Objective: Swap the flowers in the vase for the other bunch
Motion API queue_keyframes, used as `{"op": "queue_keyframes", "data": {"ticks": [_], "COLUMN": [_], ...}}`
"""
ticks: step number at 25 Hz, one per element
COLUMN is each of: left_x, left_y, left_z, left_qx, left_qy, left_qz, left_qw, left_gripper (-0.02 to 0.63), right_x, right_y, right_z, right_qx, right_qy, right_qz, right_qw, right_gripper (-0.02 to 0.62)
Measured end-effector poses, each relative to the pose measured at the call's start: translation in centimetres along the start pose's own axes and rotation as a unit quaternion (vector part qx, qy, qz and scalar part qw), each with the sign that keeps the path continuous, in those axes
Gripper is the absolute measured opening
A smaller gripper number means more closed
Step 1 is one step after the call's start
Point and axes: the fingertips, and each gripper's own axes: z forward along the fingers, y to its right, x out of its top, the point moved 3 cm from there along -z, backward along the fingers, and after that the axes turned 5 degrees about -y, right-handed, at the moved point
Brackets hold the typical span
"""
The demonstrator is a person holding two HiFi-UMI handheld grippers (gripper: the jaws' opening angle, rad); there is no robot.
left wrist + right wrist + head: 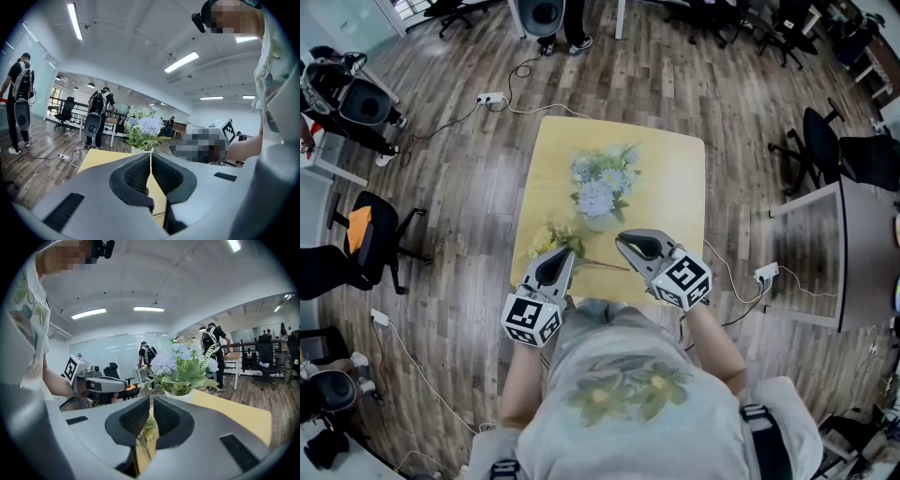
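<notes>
A white vase [600, 221] with a pale blue and white bunch [600, 183] stands upright in the middle of the yellow table [675, 178]. A yellow bunch [555, 236] lies flat near the table's front edge, its stems [605, 265] running right. My left gripper [566, 253] is shut and empty, just in front of the yellow blooms. My right gripper [622, 240] is shut on nothing, above the stems and short of the vase. In the left gripper view the jaws [151, 157] meet, with the vase [141, 150] beyond. The right gripper view shows its tips [151, 399] over the yellow bunch [147, 434].
Wooden floor surrounds the table. A power strip [490, 98] and cables lie beyond the far edge, another socket [766, 273] at the right. Office chairs [366, 234] stand at the left, a grey desk [853, 253] at the right. People with backpacks [98, 117] stand far off.
</notes>
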Motion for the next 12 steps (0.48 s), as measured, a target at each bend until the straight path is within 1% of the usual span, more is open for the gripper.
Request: {"op": "queue_keyframes", "data": {"ticks": [3,8,12], "left_x": [-0.3,0.0,0.1], "left_y": [0.1,0.8,1.6], "left_z": [0.0,-0.2,-0.1], "left_qx": [0.008,-0.014,-0.018], "left_qy": [-0.008,-0.006,-0.012], "left_qz": [0.007,-0.006,0.017], "left_qw": [0.9999,0.9999,0.9996], "left_gripper": [0.018,0.017,0.017], "right_x": [0.1,0.7,1.2], "right_y": [-0.4,-1.0,-1.5], "right_z": [-0.2,-0.7,-0.9], "right_qx": [0.006,0.009,0.009], "right_qy": [0.005,0.020,0.028], "right_qz": [-0.003,-0.008,-0.014], "right_qw": [1.000,1.000,0.999], "right_gripper": [0.050,0.044,0.044]}}
